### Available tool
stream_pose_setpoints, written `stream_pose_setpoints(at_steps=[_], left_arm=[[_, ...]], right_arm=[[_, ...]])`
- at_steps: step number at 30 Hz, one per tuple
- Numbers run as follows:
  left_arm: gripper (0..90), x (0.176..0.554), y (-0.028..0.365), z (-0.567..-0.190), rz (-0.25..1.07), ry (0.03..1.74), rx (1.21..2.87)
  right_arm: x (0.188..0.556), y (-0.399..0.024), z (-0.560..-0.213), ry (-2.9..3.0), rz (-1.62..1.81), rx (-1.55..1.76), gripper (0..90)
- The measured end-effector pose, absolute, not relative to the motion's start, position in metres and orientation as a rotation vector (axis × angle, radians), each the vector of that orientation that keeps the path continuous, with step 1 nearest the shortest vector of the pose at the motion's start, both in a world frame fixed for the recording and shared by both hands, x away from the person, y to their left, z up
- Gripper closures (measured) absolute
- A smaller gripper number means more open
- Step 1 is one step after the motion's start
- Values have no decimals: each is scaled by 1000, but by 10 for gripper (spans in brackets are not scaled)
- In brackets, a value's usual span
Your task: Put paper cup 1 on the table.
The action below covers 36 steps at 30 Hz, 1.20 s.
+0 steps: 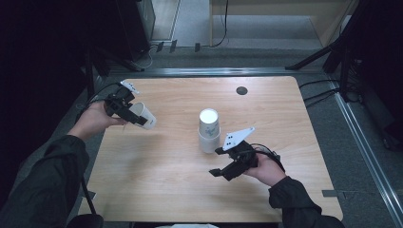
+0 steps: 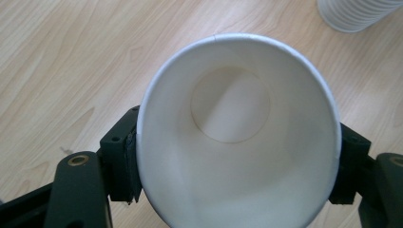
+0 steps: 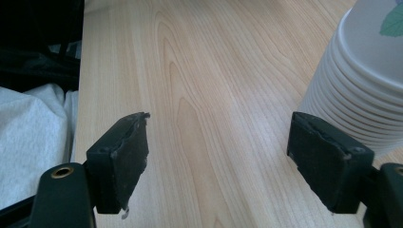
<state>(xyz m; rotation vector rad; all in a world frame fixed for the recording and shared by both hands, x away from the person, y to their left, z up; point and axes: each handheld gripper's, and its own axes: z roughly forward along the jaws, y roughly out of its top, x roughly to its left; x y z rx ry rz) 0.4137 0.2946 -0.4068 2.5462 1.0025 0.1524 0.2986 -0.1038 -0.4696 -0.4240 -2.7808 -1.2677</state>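
A single white paper cup [image 1: 144, 116] is clamped in my left gripper [image 1: 127, 112] at the table's left side, lifted off the wood and tipped on its side. In the left gripper view the cup [image 2: 240, 137] faces me mouth-first, empty, squeezed to an oval between the two black pads [image 2: 124, 164]. A stack of upside-down white cups [image 1: 209, 130] stands in the middle of the table. My right gripper [image 1: 219, 160] rests low just in front of that stack, jaws wide apart with bare wood between them; the stack's ribbed rims [image 3: 354, 95] sit beside its right pad [image 3: 328, 159].
The wooden table [image 1: 161, 175] has a round dark cable port [image 1: 242, 90] near its far edge. White cloth [image 3: 28, 137] shows past the near edge. Cables and dark stands lie on the floor beyond and to the right.
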Motion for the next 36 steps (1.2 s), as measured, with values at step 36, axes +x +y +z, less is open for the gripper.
stream_pose_setpoints(at_steps=[36], left_arm=[[249,448,280,-463,159,1166,2859]], right_arm=[[299,-102,-470,-2782,-1260,-413,217]])
